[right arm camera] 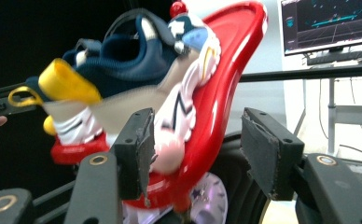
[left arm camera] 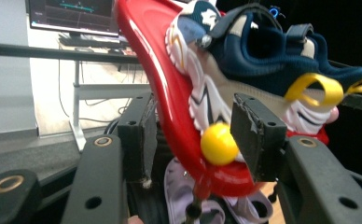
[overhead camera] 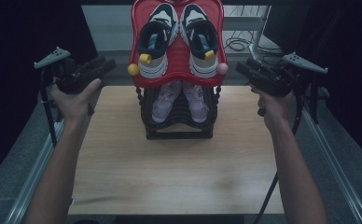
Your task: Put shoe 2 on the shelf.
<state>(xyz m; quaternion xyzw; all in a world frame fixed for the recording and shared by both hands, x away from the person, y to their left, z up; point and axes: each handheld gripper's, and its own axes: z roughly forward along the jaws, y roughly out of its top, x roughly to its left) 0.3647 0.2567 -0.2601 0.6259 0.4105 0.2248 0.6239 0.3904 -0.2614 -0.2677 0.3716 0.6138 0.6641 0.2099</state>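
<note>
Red plastic forms the tilted top shelf (overhead camera: 177,63) of a small shoe rack (overhead camera: 179,122) standing at the far middle of the wooden desk (overhead camera: 170,168), and a pair of navy-and-white sneakers (overhead camera: 156,39) lies on it toes up, heels resting against the lower lip so they cannot slide off. Beneath, on the black tier, a pair of pale lilac shoes (overhead camera: 163,103) sits sheltered. Both grippers flank the shelf at its height, the left gripper (overhead camera: 105,65) just off its left edge and the right gripper (overhead camera: 242,69) just off its right, seemingly so the shelf can be taken from both sides at once. In the left gripper view the jaws stand apart around the shelf's rim near the yellow knob (left arm camera: 218,144); in the right gripper view the jaws are likewise spread, bracketing the rim by the pink knob (right arm camera: 166,156). Neither pair has closed on anything; whether the pads touch the plastic I cannot tell
</note>
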